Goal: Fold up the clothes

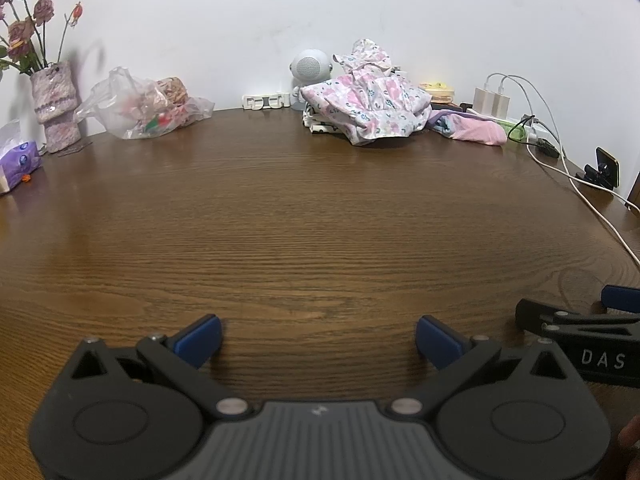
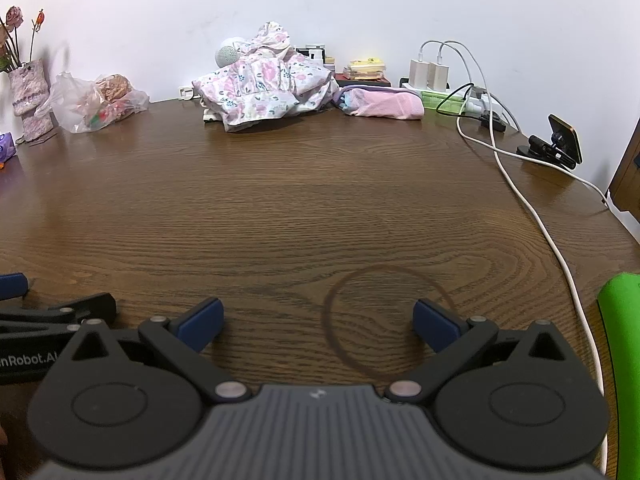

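While both grippers gape, left gripper, right gripper, floral clothes heaped afar

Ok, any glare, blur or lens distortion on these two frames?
Left wrist view: fisheye bows the table edge, dark corners, soft sheen near the plastic bag. Right wrist view: same bowing; floral clothes sharp, green object at the right edge blurred.

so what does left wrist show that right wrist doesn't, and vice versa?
Left wrist only: the tissue pack at far left, and the round speaker toy's whole body.
Right wrist only: a green object at the right edge, and a dark ring mark on the wood.
Both: the floral clothes pile, plastic bag, flower vase, chargers, brown table, and both grippers open, left, right.
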Demonstrator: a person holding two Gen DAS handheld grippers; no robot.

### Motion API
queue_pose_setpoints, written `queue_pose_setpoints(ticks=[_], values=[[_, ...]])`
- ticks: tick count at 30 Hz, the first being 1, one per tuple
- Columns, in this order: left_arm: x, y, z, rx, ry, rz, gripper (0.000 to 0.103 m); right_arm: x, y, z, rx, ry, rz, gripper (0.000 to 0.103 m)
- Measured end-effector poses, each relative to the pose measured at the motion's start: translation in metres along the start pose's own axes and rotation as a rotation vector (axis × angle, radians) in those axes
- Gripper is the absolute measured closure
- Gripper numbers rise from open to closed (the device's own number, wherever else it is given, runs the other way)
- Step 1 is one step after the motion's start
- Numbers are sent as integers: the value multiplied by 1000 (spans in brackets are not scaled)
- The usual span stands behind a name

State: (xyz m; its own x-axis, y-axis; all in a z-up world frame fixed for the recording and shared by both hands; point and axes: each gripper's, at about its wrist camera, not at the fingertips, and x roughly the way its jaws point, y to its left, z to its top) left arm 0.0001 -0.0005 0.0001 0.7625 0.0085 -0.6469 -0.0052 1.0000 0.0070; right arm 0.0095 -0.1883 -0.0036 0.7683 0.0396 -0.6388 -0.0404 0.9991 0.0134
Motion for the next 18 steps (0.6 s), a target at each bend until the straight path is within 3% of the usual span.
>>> queue_pose_setpoints(ticks=[18], values=[[-1, -6, 1, -1, -3, -2, 0, 0, 0, 0, -3, 0, -3, 0]])
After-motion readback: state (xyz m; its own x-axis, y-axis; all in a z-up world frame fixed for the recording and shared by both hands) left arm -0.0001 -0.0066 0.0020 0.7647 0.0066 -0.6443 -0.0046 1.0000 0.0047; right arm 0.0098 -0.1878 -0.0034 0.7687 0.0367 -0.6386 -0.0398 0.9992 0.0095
